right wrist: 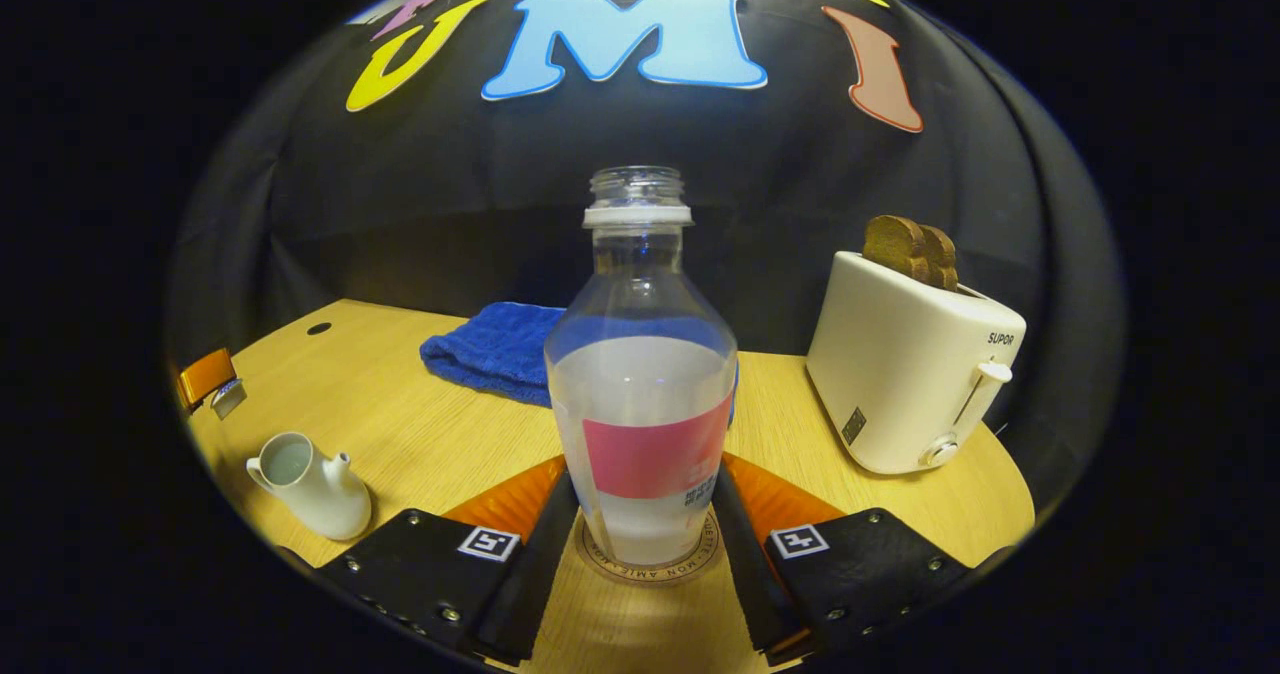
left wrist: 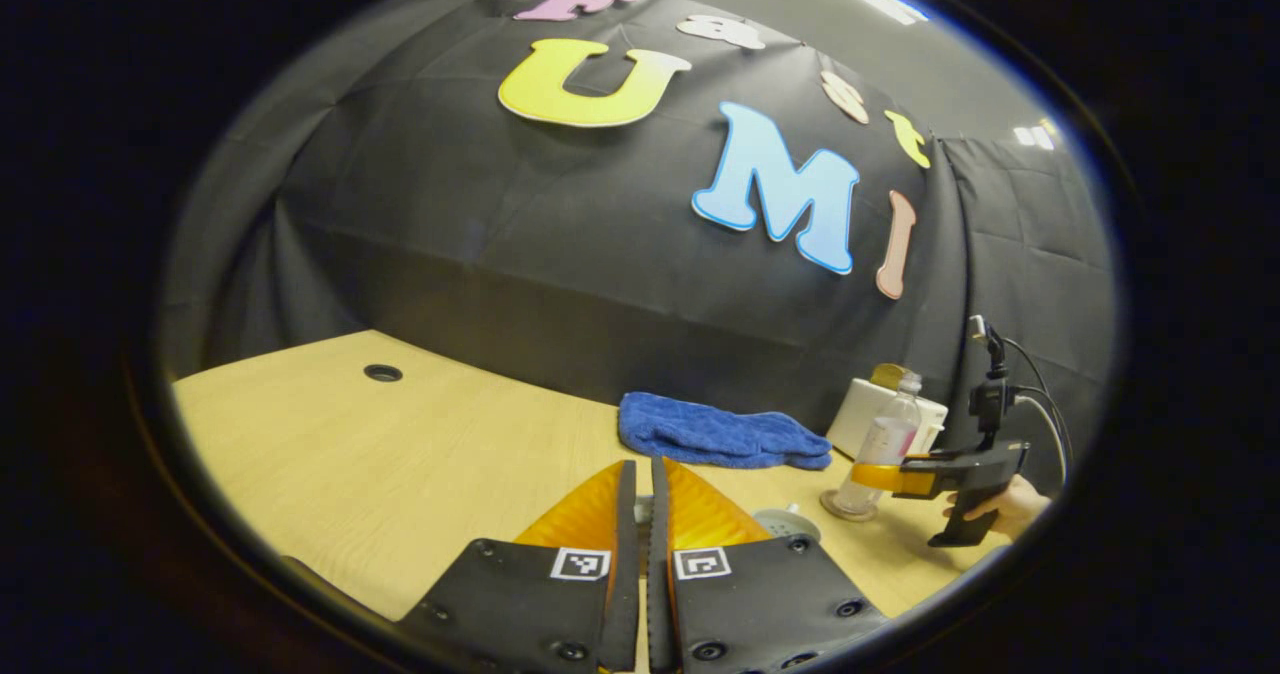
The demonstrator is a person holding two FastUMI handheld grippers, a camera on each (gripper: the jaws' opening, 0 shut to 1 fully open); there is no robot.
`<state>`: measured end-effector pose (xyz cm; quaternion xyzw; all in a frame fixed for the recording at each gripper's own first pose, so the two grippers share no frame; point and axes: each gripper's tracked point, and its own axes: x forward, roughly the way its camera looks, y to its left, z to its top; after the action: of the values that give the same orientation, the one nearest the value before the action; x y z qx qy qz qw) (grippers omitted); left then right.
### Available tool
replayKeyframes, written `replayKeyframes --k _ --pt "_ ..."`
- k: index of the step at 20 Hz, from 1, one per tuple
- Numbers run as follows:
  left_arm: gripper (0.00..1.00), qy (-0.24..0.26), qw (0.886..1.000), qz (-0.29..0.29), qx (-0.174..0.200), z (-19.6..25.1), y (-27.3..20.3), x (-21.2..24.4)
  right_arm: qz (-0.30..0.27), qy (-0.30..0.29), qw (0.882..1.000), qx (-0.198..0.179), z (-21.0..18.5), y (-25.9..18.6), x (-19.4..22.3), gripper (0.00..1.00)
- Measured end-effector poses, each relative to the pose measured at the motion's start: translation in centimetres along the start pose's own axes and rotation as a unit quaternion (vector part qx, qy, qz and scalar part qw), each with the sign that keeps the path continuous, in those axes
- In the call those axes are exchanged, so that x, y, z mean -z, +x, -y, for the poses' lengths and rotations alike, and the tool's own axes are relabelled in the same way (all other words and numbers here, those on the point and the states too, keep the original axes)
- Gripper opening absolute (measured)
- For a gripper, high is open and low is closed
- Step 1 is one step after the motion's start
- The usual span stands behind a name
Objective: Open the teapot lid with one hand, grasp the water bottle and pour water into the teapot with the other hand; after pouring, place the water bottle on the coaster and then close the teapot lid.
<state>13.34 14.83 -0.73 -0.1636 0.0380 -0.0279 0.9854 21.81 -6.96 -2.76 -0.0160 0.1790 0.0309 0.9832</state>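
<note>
In the right gripper view, the right gripper (right wrist: 640,514) has its two fingers on both sides of the water bottle (right wrist: 640,394), which stands upright on the coaster (right wrist: 650,566); whether they press on it I cannot tell. The teapot (right wrist: 312,487) stands open at the left, without lid, and a white toaster (right wrist: 915,374) at the right. In the left gripper view, the left gripper (left wrist: 642,499) is almost closed, something small between its fingers, above the wooden table (left wrist: 400,454), near a blue towel (left wrist: 720,432).
</note>
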Motion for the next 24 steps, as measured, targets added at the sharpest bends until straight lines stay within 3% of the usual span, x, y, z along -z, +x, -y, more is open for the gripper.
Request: replayKeyframes --k 6,9,15,24 --pt "0.10 0.003 1.000 -0.002 0.000 0.1 0.0 0.2 -0.004 0.013 1.000 -0.003 0.0 -0.2 0.7 0.78" --pt "0.10 0.004 1.000 -0.001 0.001 0.2 0.0 0.1 -0.001 0.012 1.000 0.002 0.1 -0.6 0.6 0.96" --pt "0.10 0.007 1.000 0.000 0.006 0.7 0.0 0.0 0.015 0.023 1.000 0.005 -0.2 -2.9 0.6 0.96" --pt "0.10 0.044 0.998 0.006 0.051 4.8 -0.5 -1.2 0.069 0.027 0.997 -0.021 -3.0 -10.6 0.7 0.96"
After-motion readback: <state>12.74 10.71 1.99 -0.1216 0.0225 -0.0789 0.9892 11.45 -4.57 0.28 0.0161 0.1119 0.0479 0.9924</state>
